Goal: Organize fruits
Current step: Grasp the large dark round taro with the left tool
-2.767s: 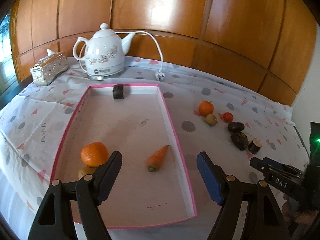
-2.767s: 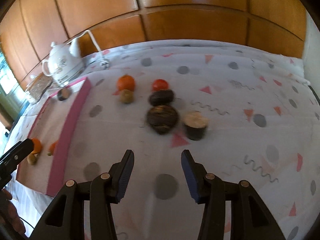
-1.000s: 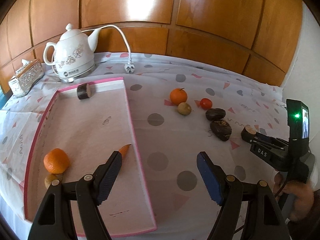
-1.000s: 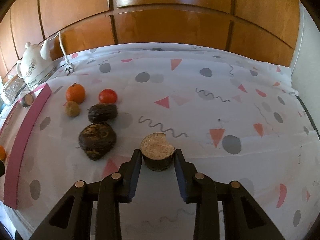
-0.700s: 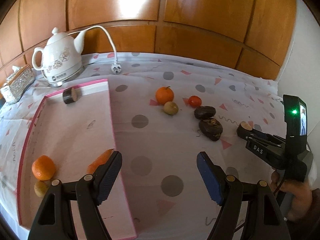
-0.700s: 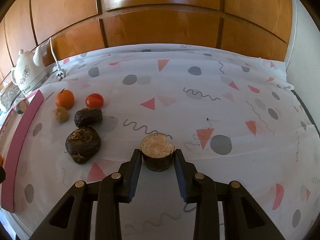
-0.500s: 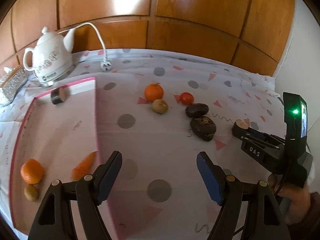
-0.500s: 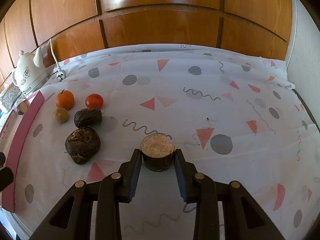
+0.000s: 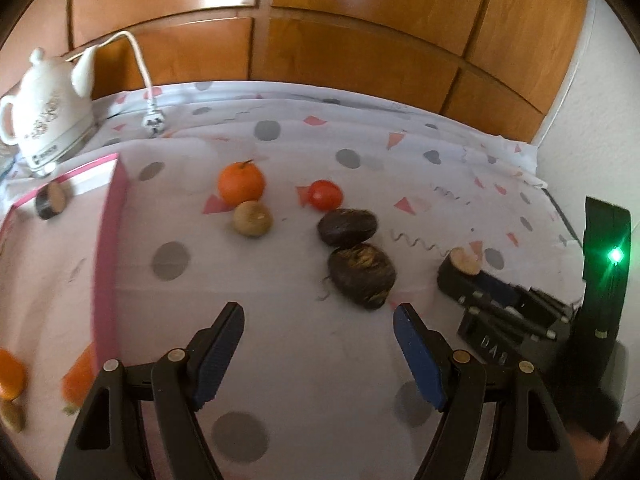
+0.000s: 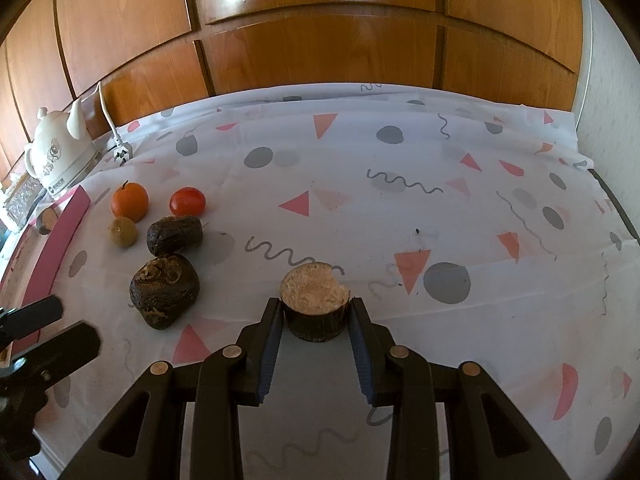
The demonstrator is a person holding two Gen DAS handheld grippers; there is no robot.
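A: Which step is in hand?

B: The pick-up of 1 piece, I judge. The right gripper (image 10: 314,322) is clenched on the cut stump piece (image 10: 314,300), a dark-skinned chunk with a pale cut top, pads touching both of its sides. I cannot tell whether it rests on the tablecloth (image 10: 400,168) or is just clear of it.

A: And the left gripper (image 9: 318,354)?

B: Released, jaws wide apart and holding nothing. It hovers over bare cloth, with the lumpy dark fruit (image 9: 362,276) just beyond its tips.

A: Where does the piece belong?

B: Probably in the pink-rimmed tray (image 9: 108,240) at the left. A similar cut piece (image 9: 51,200) sits in its far corner, and an orange (image 9: 10,376) and a carrot (image 9: 80,378) lie near its front edge.

A: What is left outside the tray?

B: 5 loose items, well apart from the held piece: another orange (image 10: 130,201), a tomato (image 10: 187,201), a small brown fruit (image 10: 123,231), an oblong dark fruit (image 10: 175,235) and the lumpy one.

A: So the next move?

B: A carry leftward, passing over or around that cluster and above the tray rim before opening. The left gripper lies in that path, so it likely needs to give way. The white kettle (image 10: 60,156) at the back is out of the path.
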